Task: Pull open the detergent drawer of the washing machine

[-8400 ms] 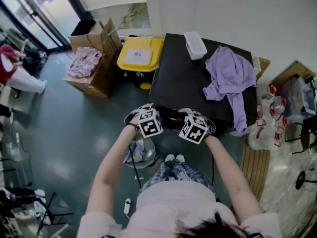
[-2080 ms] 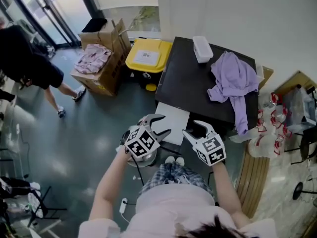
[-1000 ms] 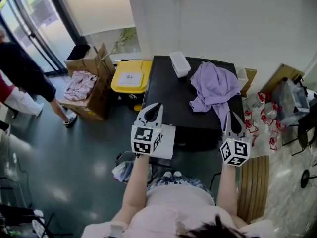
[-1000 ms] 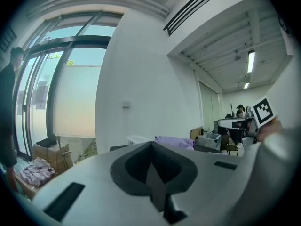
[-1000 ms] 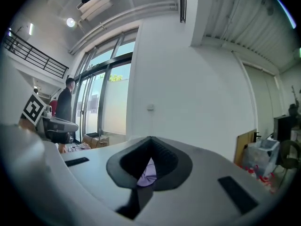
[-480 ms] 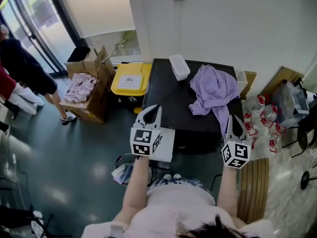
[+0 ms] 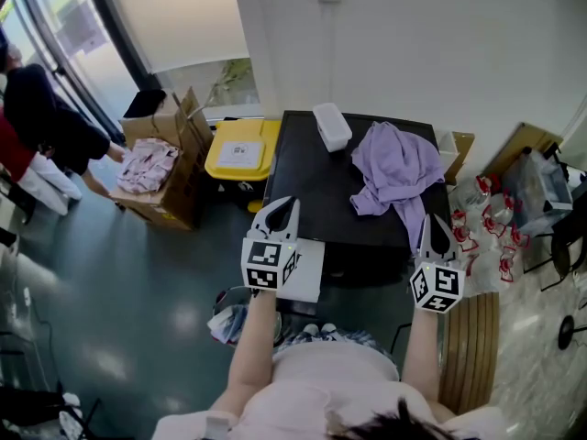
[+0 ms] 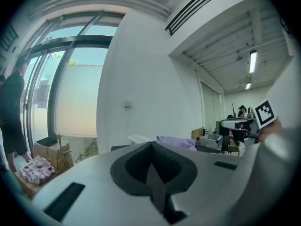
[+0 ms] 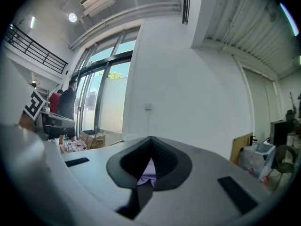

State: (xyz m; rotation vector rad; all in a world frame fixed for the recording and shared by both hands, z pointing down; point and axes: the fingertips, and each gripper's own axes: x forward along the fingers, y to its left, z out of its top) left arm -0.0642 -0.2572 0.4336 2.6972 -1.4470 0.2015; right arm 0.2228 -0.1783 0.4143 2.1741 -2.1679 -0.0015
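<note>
The black-topped washing machine (image 7: 321, 186) stands against the white wall. Its white detergent drawer (image 7: 310, 269) is pulled out at the front left, partly hidden by my left gripper's marker cube. My left gripper (image 7: 287, 203) is shut and empty, held level above the drawer and the machine's front left corner. At the front right corner my right gripper (image 7: 432, 221) is also shut on nothing. The left gripper view shows the closed left gripper (image 8: 153, 173) with the machine's top beyond it. The right gripper (image 9: 146, 168) shows closed in its own view.
A purple garment (image 7: 399, 168) and a white box (image 7: 332, 125) lie on the machine. A yellow-lidded bin (image 7: 240, 149) and cardboard boxes (image 7: 170, 145) stand to the left, people (image 7: 37, 126) beyond. Bags (image 7: 500, 218) and a wooden panel (image 7: 468, 337) are on the right; a clothes basket (image 7: 229, 314) sits below.
The drawer, closed in the oldest frame, now stands out. Both grippers, open two seconds ago, are shut and raised. Over the last second they held still; the people at left moved.
</note>
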